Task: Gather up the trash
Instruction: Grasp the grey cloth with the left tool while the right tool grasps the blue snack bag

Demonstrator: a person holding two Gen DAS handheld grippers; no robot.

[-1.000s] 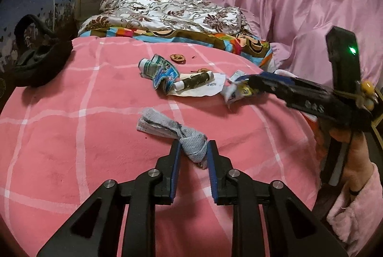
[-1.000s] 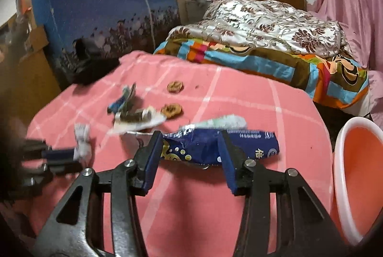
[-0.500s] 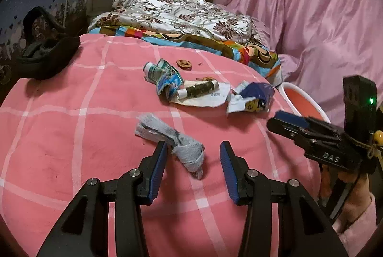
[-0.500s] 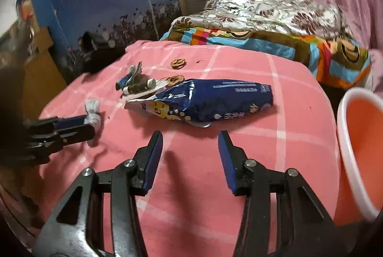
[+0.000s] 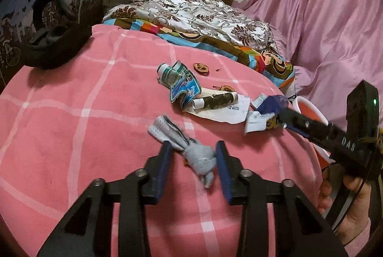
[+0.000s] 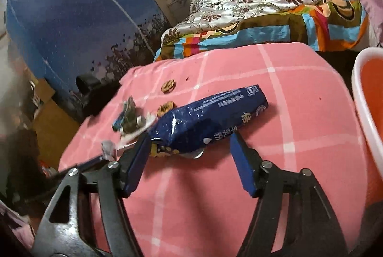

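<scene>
Left tool (image 5: 194,162) spread, straddling the knotted grey cloth scrap (image 5: 191,154) on the pink checked tabletop (image 5: 71,125) for a pinch; right tool (image 6: 190,154) spread around the near end of the dark-blue foil snack bag (image 6: 210,120), orange basin (image 6: 368,118) to its right as the likely drop.

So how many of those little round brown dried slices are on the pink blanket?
2. One dried slice lies toward the bed's quilt; the other dried slice sits just behind the thread spool. More could be hidden under the wrappers.
</scene>
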